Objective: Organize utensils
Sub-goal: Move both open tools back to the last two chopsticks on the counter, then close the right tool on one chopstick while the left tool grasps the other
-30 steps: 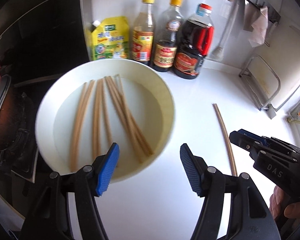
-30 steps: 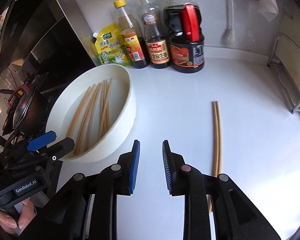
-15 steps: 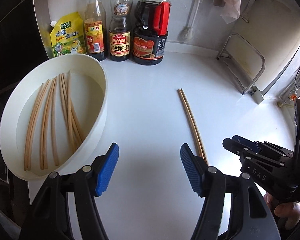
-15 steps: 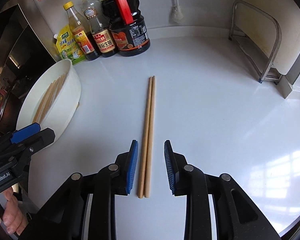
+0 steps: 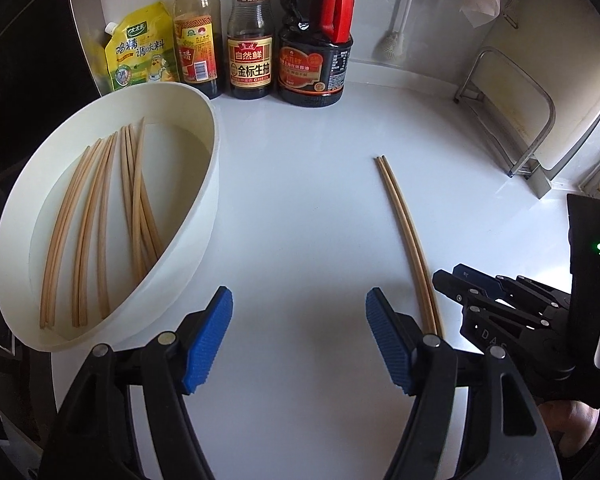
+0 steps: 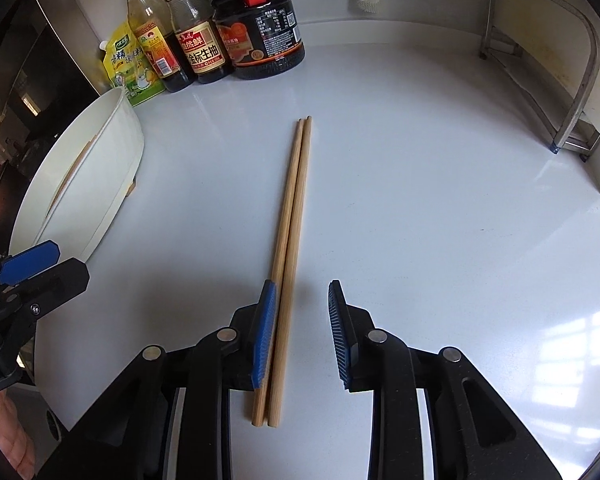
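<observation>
Bench [image 6: 420, 200]: white; over the last second both views swung off the tub toward the loose pair.
Tub [image 5: 204, 184]: white, at nine o'clock in the left view, holding several chopsticks [image 5: 136, 208].
Chopstick pair [image 6: 290, 248]: lay side by side on the bench, running six to twelve o'clock in the right view.
Left gripper [image 5: 300, 336]: released, jaws just widened, nothing between them.
Right gripper [image 6: 300, 332]: had come down around the pair's near end, unclenched; left pad touching or just beside, pickup likely next.
</observation>
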`<state>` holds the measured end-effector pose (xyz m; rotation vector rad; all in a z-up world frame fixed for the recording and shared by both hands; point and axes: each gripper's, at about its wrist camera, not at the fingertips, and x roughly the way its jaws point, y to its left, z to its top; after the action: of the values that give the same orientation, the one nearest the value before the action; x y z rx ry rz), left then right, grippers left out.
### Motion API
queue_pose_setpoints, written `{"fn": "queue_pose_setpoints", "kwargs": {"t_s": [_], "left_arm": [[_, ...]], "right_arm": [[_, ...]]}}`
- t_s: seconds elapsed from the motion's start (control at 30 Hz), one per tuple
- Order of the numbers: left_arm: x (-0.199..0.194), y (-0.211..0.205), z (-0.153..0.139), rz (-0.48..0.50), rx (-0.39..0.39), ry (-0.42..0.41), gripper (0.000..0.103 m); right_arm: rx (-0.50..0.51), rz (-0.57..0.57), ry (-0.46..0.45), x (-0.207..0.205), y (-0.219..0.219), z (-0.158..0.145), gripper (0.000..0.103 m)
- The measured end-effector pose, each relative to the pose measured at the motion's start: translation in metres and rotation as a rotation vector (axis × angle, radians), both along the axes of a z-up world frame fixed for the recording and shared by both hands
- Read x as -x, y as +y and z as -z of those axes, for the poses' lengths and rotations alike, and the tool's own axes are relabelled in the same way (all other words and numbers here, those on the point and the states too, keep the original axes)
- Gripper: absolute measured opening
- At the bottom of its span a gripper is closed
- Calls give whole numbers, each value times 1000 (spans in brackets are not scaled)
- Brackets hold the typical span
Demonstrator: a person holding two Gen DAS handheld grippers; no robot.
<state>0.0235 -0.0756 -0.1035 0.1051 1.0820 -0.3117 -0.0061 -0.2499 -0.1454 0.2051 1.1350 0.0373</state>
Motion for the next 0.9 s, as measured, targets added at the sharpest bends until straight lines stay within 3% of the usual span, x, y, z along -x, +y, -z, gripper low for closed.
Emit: {"fn": "queue_pose_setpoints", "kwargs": {"t_s": [0.47,0.57,0.6,0.9], "left_arm": [[-2,-2,6,-5,-6,18,68],[-1,-6,7,-1,-1,21,68],[-1,-8,7,3,0,20,68],[-2,-38,15,49,24,38,70]], "right_arm": [[111,-35,-7,-7,10,2,26],[125,-45,-13,-6,11,2,16],[124,-46,-13,-7,10,2,8],[110,-16,-26,4,-12,1,7]]}}
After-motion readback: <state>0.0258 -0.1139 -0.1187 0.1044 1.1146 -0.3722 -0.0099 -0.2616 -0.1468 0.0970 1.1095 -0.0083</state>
